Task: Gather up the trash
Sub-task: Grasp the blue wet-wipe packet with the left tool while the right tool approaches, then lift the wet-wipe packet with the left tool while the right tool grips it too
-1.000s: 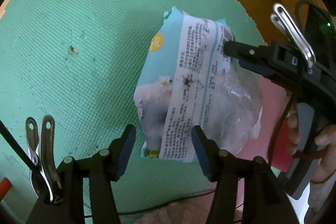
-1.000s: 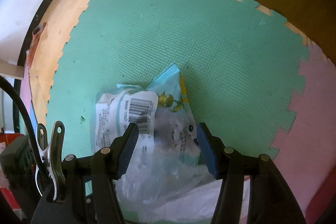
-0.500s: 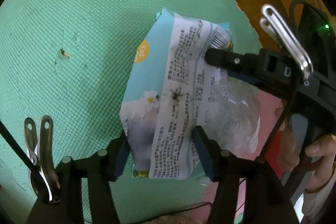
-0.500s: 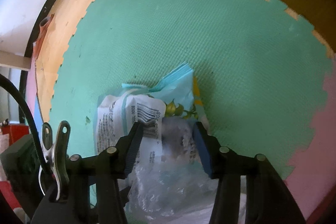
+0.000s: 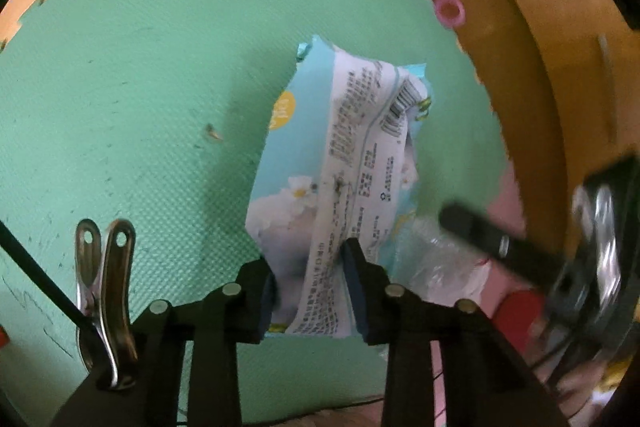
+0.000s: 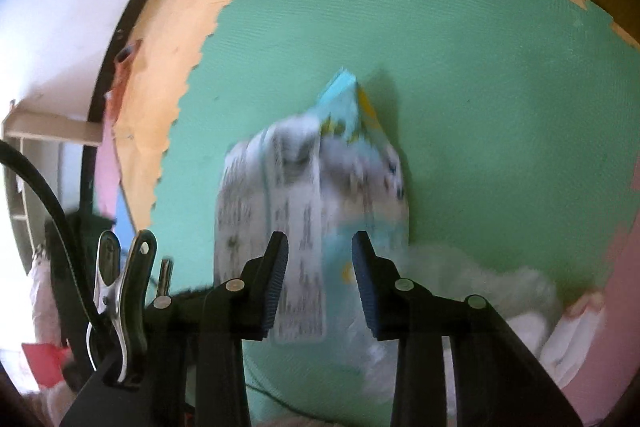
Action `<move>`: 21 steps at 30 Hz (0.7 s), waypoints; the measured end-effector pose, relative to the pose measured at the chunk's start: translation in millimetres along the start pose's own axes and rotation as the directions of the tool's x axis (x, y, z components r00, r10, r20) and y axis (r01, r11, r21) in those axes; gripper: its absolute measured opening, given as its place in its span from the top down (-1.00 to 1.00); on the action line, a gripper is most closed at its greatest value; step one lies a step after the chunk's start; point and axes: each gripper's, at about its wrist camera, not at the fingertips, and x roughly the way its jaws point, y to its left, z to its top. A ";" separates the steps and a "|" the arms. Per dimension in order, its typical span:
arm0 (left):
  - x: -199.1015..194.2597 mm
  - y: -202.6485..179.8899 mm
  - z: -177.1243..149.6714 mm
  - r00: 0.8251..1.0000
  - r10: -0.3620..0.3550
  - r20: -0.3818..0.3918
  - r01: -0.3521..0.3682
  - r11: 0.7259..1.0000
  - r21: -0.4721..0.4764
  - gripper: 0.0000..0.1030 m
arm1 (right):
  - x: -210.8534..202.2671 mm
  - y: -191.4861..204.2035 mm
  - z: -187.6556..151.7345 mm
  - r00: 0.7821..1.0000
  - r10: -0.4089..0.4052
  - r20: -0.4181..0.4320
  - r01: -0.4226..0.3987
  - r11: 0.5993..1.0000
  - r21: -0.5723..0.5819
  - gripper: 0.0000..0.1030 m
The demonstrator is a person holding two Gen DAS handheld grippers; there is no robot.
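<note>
A light-blue wipes wrapper (image 5: 344,163) with a white printed label hangs just over the green foam mat (image 5: 140,87) and casts a shadow to its left. My left gripper (image 5: 310,279) has the wrapper's near end squeezed between its closing pads. In the right wrist view the same wrapper (image 6: 312,179) is blurred and shows beyond my right gripper (image 6: 320,267), whose jaws are closing with no clear pad contact. One of its fingers (image 5: 476,229) lies over crumpled clear plastic (image 5: 436,263), apart from the wrapper.
A pink ring (image 5: 450,10) sits at the mat's far edge by the wooden floor (image 5: 520,47). Pink mat tiles (image 6: 616,287) adjoin the green one. More clear and white plastic (image 6: 480,279) lies to the right. A red object (image 5: 516,307) lies near the plastic.
The left jaws closed onto the wrapper's near end and pinched it narrower. The right gripper's finger left the barcode end and swung right and down. The right jaws narrowed.
</note>
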 end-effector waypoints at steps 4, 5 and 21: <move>-9.1 14.1 3.9 1.000 0.025 0.004 -0.025 0.999 -0.021 0.30 | -3.6 10.6 -18.0 1.000 -0.009 0.017 0.009 1.000 0.014 0.24; -12.2 15.0 3.5 0.999 0.032 0.005 -0.032 0.999 -0.016 0.29 | -3.8 11.2 -23.8 1.000 0.001 0.017 -0.002 0.999 0.034 0.18; -33.6 13.2 31.5 0.990 0.103 0.096 -0.113 0.987 0.112 -0.07 | 35.3 39.5 -66.5 0.999 -0.038 -0.020 0.040 0.994 0.097 -0.08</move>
